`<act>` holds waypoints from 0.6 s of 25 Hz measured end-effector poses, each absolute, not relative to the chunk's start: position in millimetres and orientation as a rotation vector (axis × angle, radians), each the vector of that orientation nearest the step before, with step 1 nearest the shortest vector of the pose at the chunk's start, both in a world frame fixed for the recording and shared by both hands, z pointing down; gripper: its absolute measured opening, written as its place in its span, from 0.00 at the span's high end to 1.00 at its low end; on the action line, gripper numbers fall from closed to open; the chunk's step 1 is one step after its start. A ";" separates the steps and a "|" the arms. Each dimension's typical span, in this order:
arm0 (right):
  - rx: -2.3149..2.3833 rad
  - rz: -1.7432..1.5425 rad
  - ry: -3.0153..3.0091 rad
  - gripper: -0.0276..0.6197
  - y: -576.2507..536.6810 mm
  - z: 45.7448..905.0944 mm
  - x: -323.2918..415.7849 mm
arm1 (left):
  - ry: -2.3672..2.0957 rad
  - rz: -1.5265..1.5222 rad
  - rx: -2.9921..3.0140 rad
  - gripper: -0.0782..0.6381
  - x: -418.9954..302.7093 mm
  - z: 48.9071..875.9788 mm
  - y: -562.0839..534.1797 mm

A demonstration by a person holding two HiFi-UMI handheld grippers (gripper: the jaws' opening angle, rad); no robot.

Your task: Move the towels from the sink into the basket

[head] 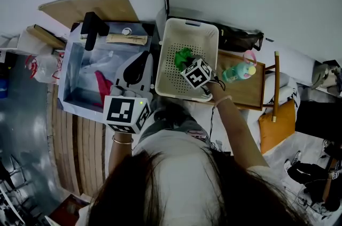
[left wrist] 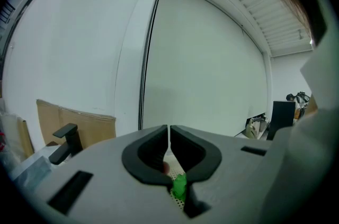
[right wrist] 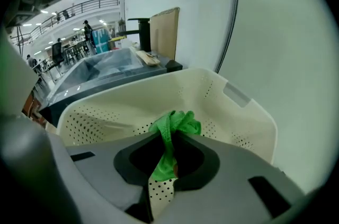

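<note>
The sink (head: 68,67) is taking up the left of the scene, with a white towel (head: 101,65) and a red towel (head: 102,85) lying crumpled inside it. Just beside it on the right, the cream perforated basket (head: 173,32) is sitting. The green towel (right wrist: 177,122) is hanging above the basket's floor, pinched in the right gripper (right wrist: 170,135), whose jaws are standing narrow with cloth bunched between them. The left gripper (head: 139,59) is hovering between sink and basket, its jaws together on nothing.

The towels are looking light, soft and limp, so they will likely be drooping and trailing when lifted. Pinching a raised fold near the middle of a heap seems safest, since a loose edge could be dragging over the sink wall.

The head view is showing both containers and what is waiting in the sink. Only the right gripper view is showing the pinch itself and the fabric bulging past the tips. The left gripper view is showing empty closed jaws, with a speck of green far behind them.
</note>
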State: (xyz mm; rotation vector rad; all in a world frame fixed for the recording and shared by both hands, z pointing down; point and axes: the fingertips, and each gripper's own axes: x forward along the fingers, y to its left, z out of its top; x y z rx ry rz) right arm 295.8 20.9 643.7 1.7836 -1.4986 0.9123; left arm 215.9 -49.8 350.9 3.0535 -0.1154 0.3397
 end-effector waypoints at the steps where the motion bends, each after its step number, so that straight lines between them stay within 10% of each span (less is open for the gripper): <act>1: 1.770 0.925 -1.482 0.85 21.5 650.0 296.7 | -0.125 0.342 3.052 0.86 214.6 351.1 -51.9; 15: 1.891 0.927 -1.445 0.74 9.5 631.5 299.8 | -0.272 0.324 3.037 0.86 188.6 347.6 -79.1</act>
